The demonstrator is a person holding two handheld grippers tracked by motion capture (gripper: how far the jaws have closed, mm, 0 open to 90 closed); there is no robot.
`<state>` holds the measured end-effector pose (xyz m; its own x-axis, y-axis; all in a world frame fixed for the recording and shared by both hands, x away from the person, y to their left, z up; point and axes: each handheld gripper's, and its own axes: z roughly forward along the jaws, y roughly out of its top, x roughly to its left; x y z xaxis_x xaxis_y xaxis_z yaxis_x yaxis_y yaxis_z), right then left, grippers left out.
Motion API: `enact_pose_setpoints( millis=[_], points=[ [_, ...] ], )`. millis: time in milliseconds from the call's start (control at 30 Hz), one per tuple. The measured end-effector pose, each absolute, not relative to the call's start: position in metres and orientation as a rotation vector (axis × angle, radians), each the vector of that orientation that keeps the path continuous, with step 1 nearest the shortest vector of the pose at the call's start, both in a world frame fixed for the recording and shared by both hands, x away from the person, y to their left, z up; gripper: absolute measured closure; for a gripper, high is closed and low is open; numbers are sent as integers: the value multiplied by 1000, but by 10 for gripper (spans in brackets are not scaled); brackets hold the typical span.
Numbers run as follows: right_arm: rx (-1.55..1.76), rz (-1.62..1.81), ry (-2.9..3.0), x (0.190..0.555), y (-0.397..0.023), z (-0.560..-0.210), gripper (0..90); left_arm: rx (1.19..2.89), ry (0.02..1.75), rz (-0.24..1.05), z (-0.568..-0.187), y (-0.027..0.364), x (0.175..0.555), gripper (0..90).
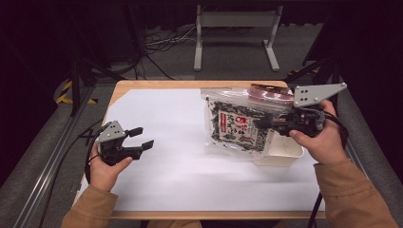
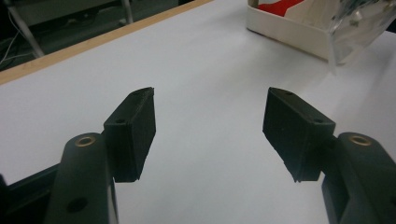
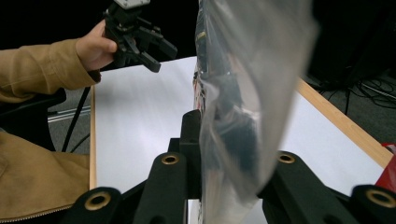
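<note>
Clear plastic bag (image 1: 240,124): we see a see-through zip bag of dark dried flakes with a printed red-and-white label, hanging from the fingers of our right gripper (image 1: 266,124); its lower end rests on the white tray.
Right gripper: its fingers are clamped on one edge of the bag; in the right gripper view the film (image 3: 243,107) rises straight up between them, one finger (image 3: 190,140) pressed flat on it.
Left gripper (image 1: 142,137): its fingers stand wide apart with nothing between them, well apart from the bag, just above the white sheet; in the left gripper view the two fingers (image 2: 133,130) frame bare sheet.
White tray (image 1: 287,152): a shallow white box under the bag, just below the right fingers, far ahead and to one side of the left fingers (image 2: 289,30).
Red packet (image 1: 273,92): lies beyond the bag, past the right fingers.
Counter (image 1: 142,85): wooden top, mostly covered by a white sheet (image 1: 176,156).
Hands: our left hand (image 1: 107,168) and right hand (image 1: 323,140) each grip a tool; the sleeves are tan.
</note>
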<state>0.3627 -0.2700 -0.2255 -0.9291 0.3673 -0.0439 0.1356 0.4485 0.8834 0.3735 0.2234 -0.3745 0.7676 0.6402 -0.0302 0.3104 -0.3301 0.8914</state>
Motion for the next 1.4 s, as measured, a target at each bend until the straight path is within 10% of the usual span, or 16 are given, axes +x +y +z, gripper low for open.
enact_pose_setpoints(
  millis=[1400],
  points=[
    [630, 1429, 2241, 362, -330, -205, 759, 1932, 839, 409, -408, 243, 389, 328]
  ],
)
